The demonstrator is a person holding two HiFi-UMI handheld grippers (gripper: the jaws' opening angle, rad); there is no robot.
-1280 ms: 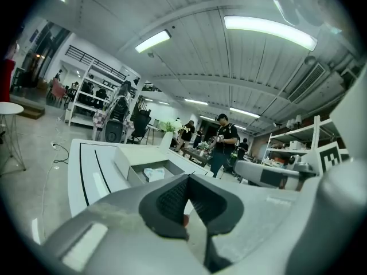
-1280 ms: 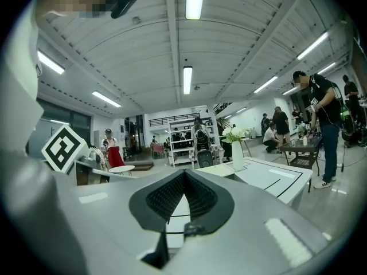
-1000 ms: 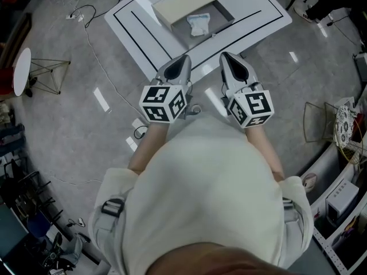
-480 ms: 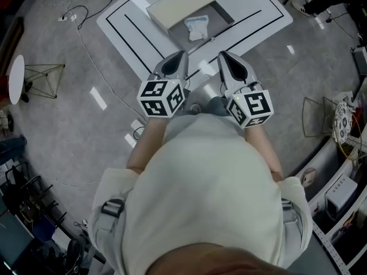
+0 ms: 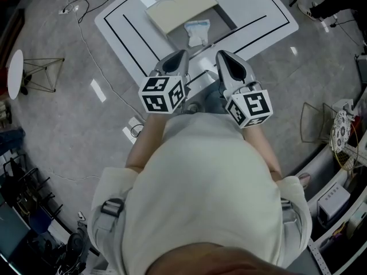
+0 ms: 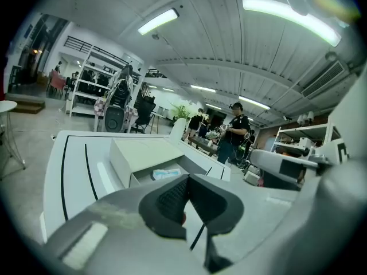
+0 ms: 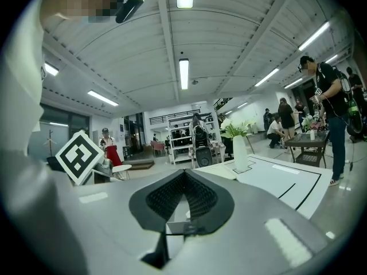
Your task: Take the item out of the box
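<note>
Your left gripper [image 5: 180, 57] is closed, pad against pad, with nothing between the jaws. The right gripper [image 5: 221, 56] looks the same: its tips meet and it carries nothing. You hold both close in front of your chest, side by side, pointing toward 12 o'clock. They are short of the white table [image 5: 261, 4] and touch nothing on it.

The item [image 5: 198, 32] is a small, pale packet with a bluish tint, apparently wrapped in clear film. In the head view it lies just beyond the jaw tips at 12 o'clock, in the open grey part of the box [image 5: 222, 17]. A beige panel [image 5: 181, 6] covers the rest of the box at the packet's 11 o'clock. The left gripper view shows the packet [image 6: 167, 173] low in that recess, near the wall beside the beige cover.

Expect it to be light, soft and crinkly, and the film may slip between the ribbed pads. It will probably bend rather than lift flat. Pinch a raised fold or the free edge farthest from the box wall, closing gently. You must open the jaws before you reach in.
</note>
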